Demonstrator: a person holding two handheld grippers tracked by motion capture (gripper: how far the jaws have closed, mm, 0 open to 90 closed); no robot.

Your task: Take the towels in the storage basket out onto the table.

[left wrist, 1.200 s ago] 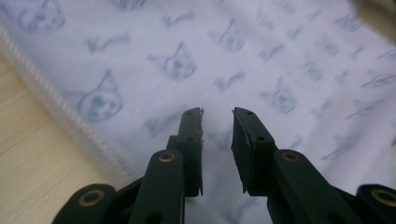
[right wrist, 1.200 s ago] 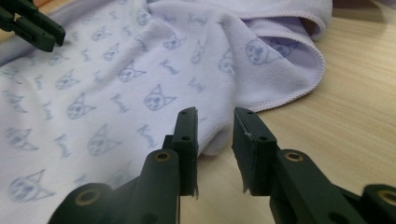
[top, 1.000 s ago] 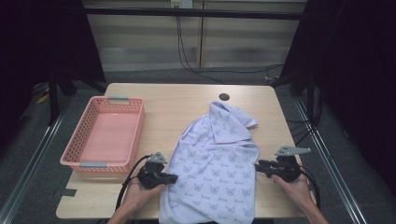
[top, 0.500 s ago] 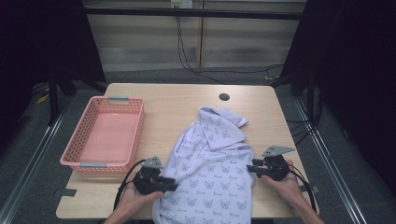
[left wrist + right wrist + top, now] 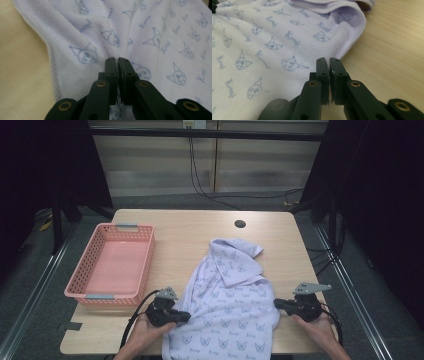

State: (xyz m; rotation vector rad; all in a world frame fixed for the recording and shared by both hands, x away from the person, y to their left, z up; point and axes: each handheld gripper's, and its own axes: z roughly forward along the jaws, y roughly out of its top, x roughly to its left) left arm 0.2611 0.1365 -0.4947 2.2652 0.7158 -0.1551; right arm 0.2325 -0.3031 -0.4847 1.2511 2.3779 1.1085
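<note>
Now, from the high view, my left gripper [image 5: 186, 316] sits low and left of centre, clenched on the left edge of the towel [image 5: 227, 312], and my right gripper [image 5: 278, 303] sits low and right, clenched on the opposite edge. Both sets of jaws have just been closing, with cloth between them. The towel lies rumpled on the tabletop [image 5: 190, 232] in the lower middle of the frame, its far end bunched and folded over toward the upper middle, its near end hanging at the bottom edge. I judge the work barely begun — both edges are gripped, but the cloth is neither spread flat nor folded. The pink basket [image 5: 85, 290] at the left of the frame stands apart from the towel and holds nothing.

Moving to the left gripper view, the jaws meet at lower centre with a pinch of the printed towel [image 5: 150, 30] caught between them.

Lastly, the right gripper view — the jaws are pressed together at lower centre on the towel's hem [image 5: 352, 45], bare tabletop [image 5: 397, 50] to the right.
</note>
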